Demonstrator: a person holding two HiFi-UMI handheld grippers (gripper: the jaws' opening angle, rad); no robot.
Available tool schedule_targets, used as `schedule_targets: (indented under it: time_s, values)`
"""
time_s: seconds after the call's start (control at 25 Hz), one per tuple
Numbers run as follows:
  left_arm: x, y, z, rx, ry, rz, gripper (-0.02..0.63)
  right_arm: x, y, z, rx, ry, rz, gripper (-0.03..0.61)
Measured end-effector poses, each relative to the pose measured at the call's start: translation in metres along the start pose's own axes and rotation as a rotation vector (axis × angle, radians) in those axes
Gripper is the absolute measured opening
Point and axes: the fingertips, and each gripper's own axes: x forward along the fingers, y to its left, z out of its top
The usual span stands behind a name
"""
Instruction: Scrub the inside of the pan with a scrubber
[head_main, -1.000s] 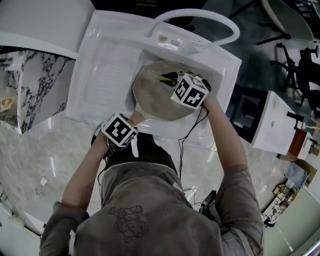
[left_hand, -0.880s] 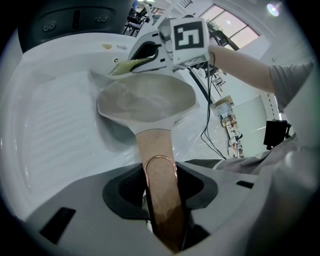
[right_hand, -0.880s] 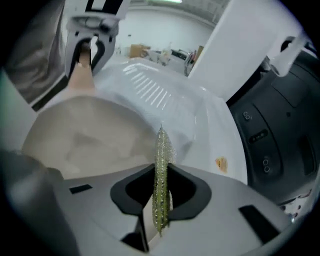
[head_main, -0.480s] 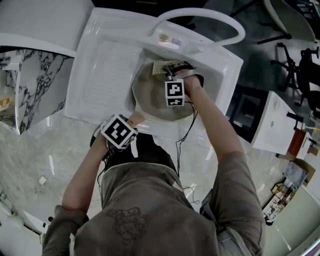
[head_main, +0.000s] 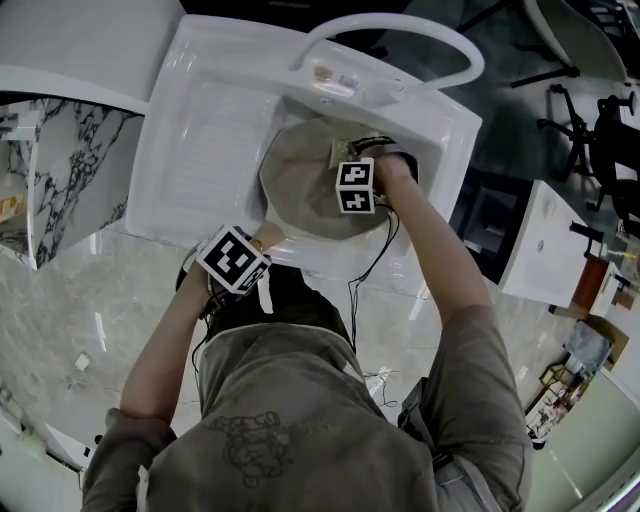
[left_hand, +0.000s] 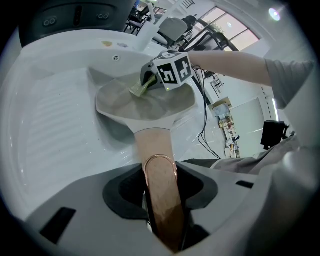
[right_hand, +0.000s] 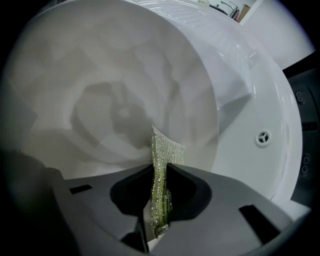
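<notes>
Gripping the pan handle (left_hand: 156, 150) in our left gripper (left_hand: 161, 205), we steady the pan (head_main: 300, 195) in the basin (head_main: 440, 140) at the right end of the white sink (head_main: 190, 140). The jaws stand partly apart and press on the two sides of the flat, tan handle. It has a matt, wood-like surface and a copper-coloured metal loop on its upper face. The handle slopes up out of the basin and over the sink's near edge.

The pan is round and shallow, its inside a dull, pale grey-beige, and it fills most of the basin. Our right gripper (right_hand: 159, 202) points steeply down into it, jaws drawn almost together on a thin scrubber (right_hand: 163, 152). The scrubber is a limp sheet of glittering green-and-silver mesh that stands on edge between the jaws and sticks out past their tips. Its free end is close over the pan's inner surface toward the far rim; we cannot tell whether it touches. The marker cube (head_main: 355, 187) on that gripper hangs over the pan's right half.

Left of the basin, the sink's glossy ribbed drainboard (head_main: 215, 120) runs to the left edge. A white arched faucet (head_main: 400, 30) curves over the far edge. A small round overflow fitting (right_hand: 263, 136) sits in the smooth basin wall beside the pan.
</notes>
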Motion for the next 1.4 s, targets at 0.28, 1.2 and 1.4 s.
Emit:
schedule_targets:
  time_s: [0.28,1.2,1.4]
  values:
    - [0.0,0.001,0.0,-0.006,0.0,0.011,0.164,-0.02,0.053,-0.007,0.069,-0.029,0.286,0.071]
    - [0.001,0.003,0.0,0.042,0.025,0.063,0.164,-0.148,0.096,0.103,0.531,-0.626,1.022,0.069]
    - [0.001,0.002,0.0,0.05,0.028,0.065,0.164,-0.201,0.053,0.113,0.628,-0.95,0.944,0.069]
